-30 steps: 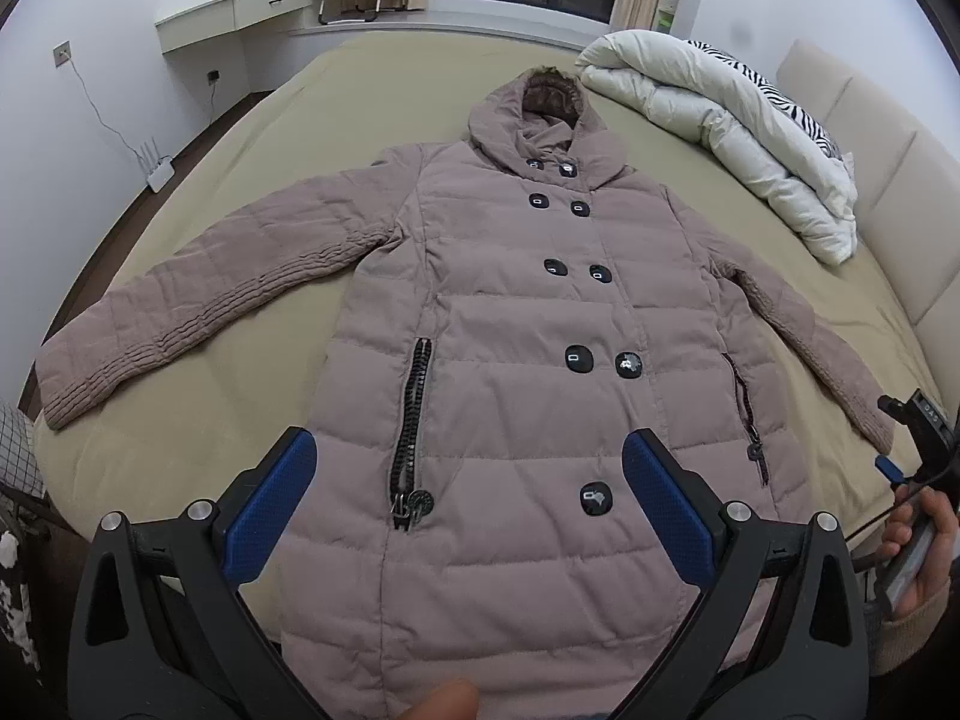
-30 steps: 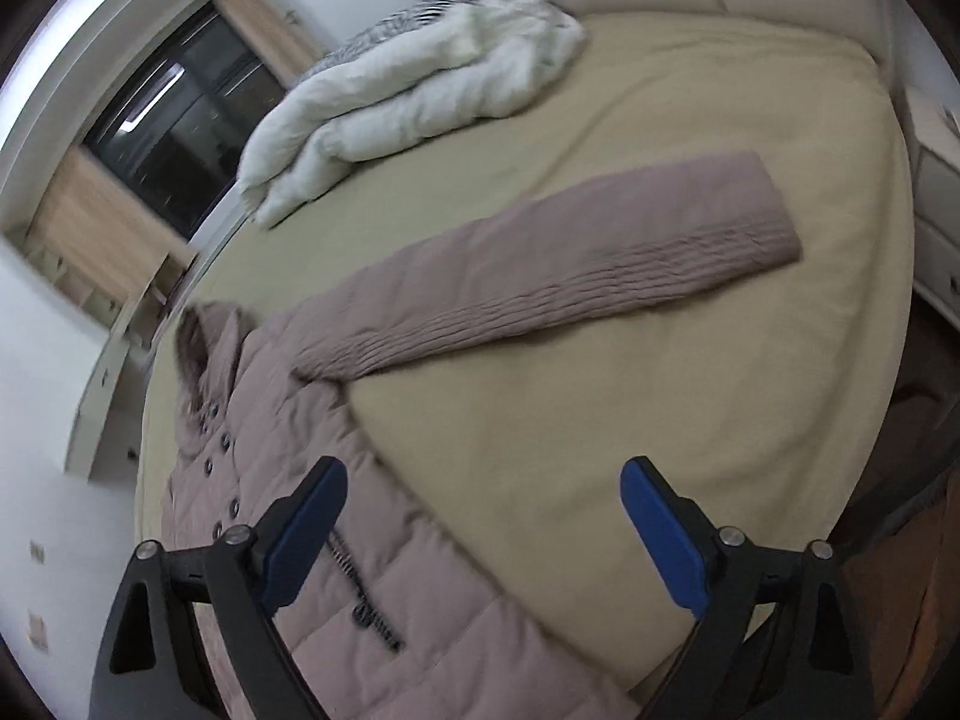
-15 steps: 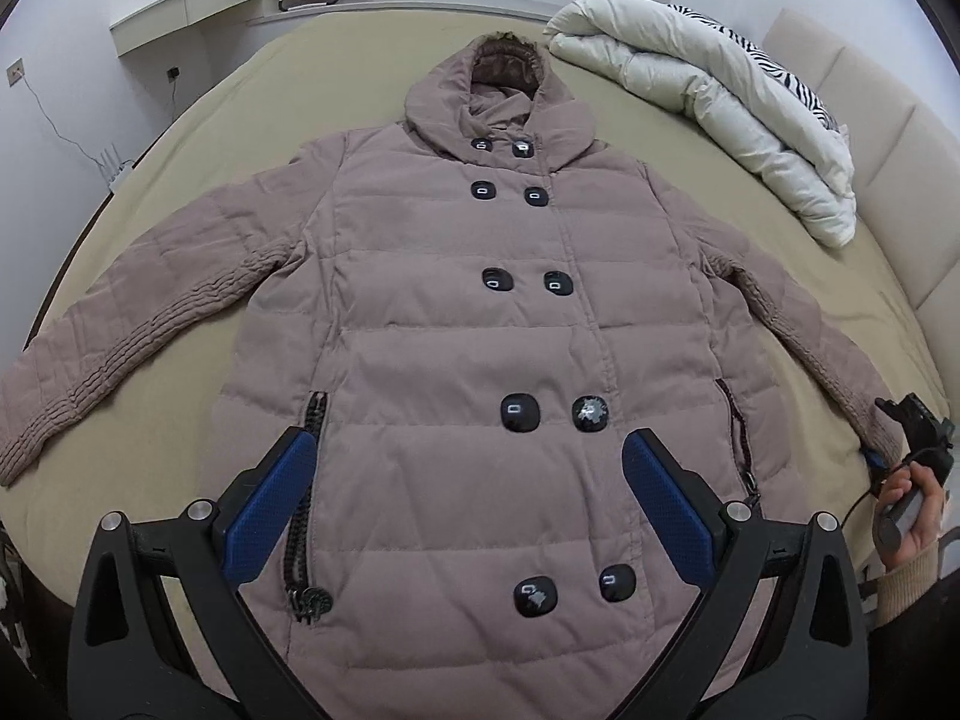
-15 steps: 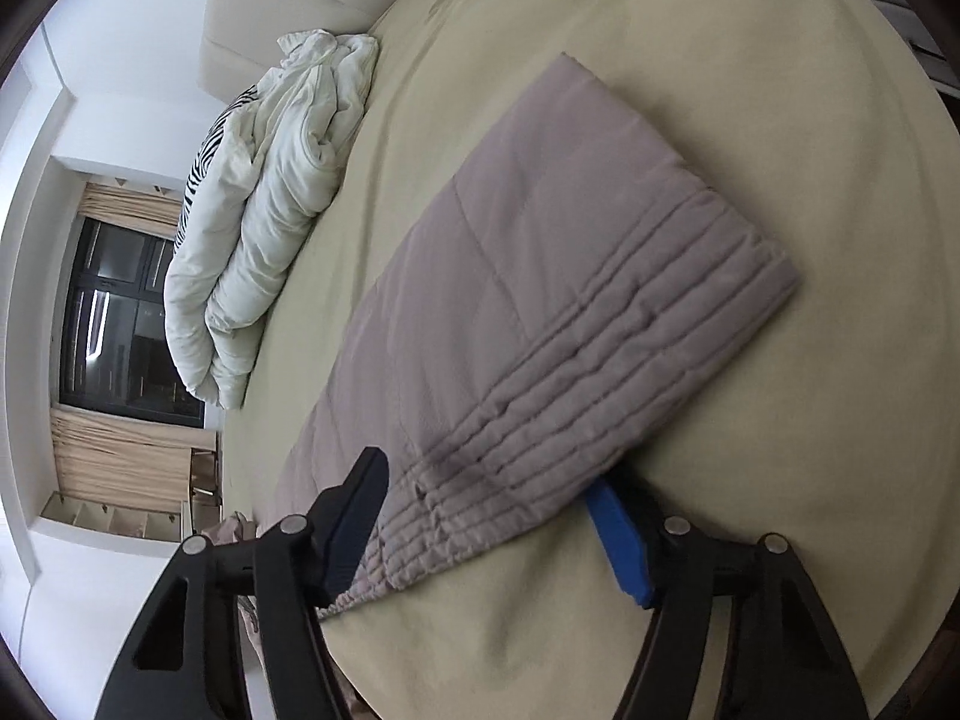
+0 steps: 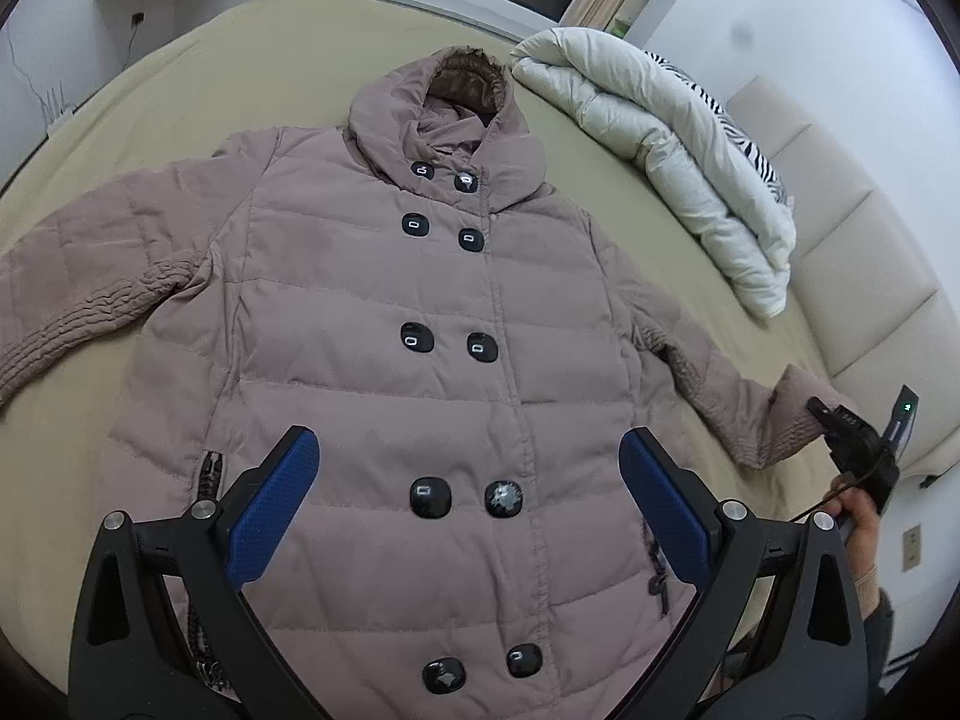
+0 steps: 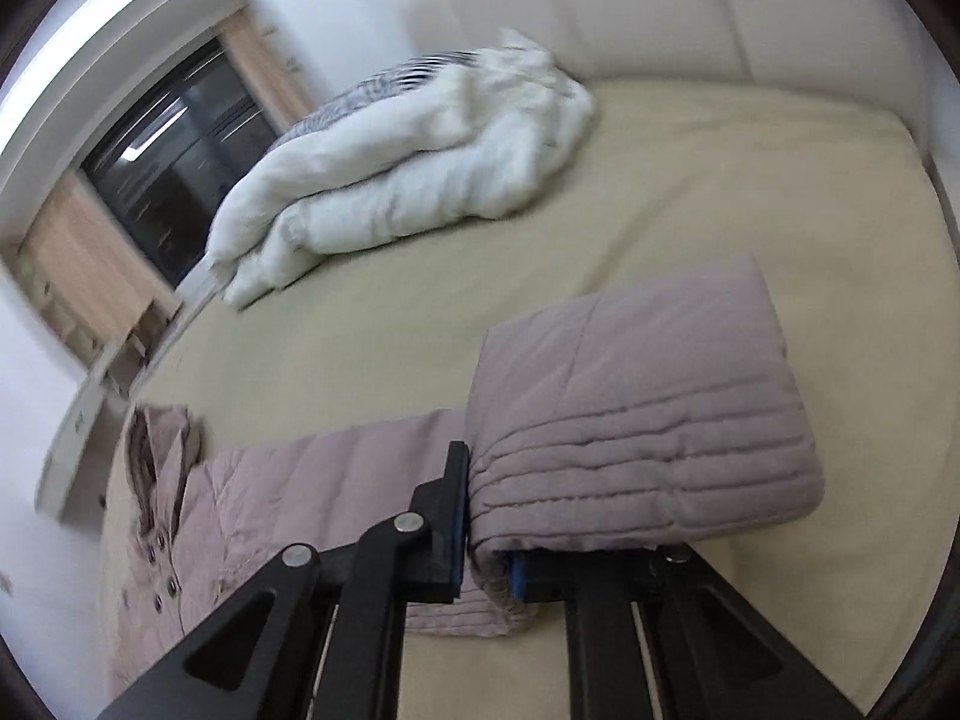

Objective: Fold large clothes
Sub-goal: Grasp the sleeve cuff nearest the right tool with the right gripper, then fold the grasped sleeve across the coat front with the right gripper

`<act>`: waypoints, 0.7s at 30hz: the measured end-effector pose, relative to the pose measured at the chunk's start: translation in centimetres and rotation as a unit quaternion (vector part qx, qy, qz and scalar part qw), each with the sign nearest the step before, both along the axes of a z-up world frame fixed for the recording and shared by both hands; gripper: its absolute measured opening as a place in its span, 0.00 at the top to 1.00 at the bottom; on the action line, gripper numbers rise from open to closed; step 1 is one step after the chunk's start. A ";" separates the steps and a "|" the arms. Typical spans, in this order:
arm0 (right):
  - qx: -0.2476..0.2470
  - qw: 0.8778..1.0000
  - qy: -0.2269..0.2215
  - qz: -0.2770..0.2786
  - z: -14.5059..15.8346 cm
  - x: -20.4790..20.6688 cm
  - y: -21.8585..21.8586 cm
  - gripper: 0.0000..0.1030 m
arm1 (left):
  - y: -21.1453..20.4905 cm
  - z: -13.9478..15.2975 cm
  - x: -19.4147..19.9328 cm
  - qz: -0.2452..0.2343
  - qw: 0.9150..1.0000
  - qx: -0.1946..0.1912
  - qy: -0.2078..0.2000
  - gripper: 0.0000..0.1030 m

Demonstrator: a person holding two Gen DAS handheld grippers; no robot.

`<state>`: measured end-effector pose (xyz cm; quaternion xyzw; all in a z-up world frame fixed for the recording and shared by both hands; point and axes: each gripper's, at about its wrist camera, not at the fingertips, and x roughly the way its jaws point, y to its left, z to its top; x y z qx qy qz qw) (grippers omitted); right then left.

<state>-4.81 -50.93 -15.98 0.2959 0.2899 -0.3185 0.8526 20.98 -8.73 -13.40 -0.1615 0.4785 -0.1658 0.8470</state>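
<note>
Right tool [image 6: 487, 546] now clamped on cuff [image 6: 648, 468], lifted off bed [image 6: 720, 180]; left tool [image 5: 468, 516] apart over coat [image 5: 384, 312]. Padded, soft, bulky; best gripped at cuffs, hem.

Quilted matt cloth on the coat [image 5: 372, 312] — glossy dark buttons [image 5: 430, 497]. Smooth matt sheet over the bed [image 6: 720, 180]. Puffy, faintly shiny duvet [image 5: 654, 138] — padded headboard [image 5: 840, 240].
</note>
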 end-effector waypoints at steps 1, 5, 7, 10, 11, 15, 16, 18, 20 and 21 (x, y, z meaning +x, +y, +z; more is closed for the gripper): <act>-0.041 0.998 0.014 0.035 1.3 2.2 2.3 0.88 | 0.4 0.0 0.7 0.003 1.000 -0.021 0.005 0.02; -0.207 0.958 0.071 0.188 3.4 8.6 14.6 0.89 | 2.0 -0.5 3.2 0.004 0.994 -0.108 0.028 0.01; -0.261 0.929 0.092 0.246 2.4 11.0 20.0 0.89 | 2.5 -1.2 4.5 0.005 0.989 -0.142 0.044 0.01; -0.304 0.893 0.116 0.310 0.0 13.5 26.1 0.89 | 3.3 -3.1 6.7 0.005 0.976 -0.197 0.088 0.01; -0.308 0.885 0.123 0.325 -1.0 13.8 27.6 0.89 | 3.6 -3.8 7.2 0.005 0.972 -0.212 0.099 0.01; -0.311 0.869 0.143 0.356 -3.3 14.5 31.2 0.89 | 4.6 -6.7 9.6 0.013 0.954 -0.265 0.142 0.01; -0.321 0.864 0.146 0.360 -3.7 15.0 31.9 0.89 | 4.6 -7.2 10.3 0.009 0.951 -0.271 0.149 0.01; -0.334 0.853 0.151 0.371 -4.0 15.0 32.9 0.89 | 4.4 -8.4 11.6 0.000 0.949 -0.270 0.163 0.01; -0.335 0.849 0.155 0.379 -4.2 15.5 33.5 0.88 | 4.3 -10.3 12.9 0.002 0.941 -0.277 0.194 0.01; -0.335 0.846 0.156 0.384 -4.3 15.2 33.7 0.88 | 4.1 -11.1 13.2 0.000 0.937 -0.281 0.206 0.01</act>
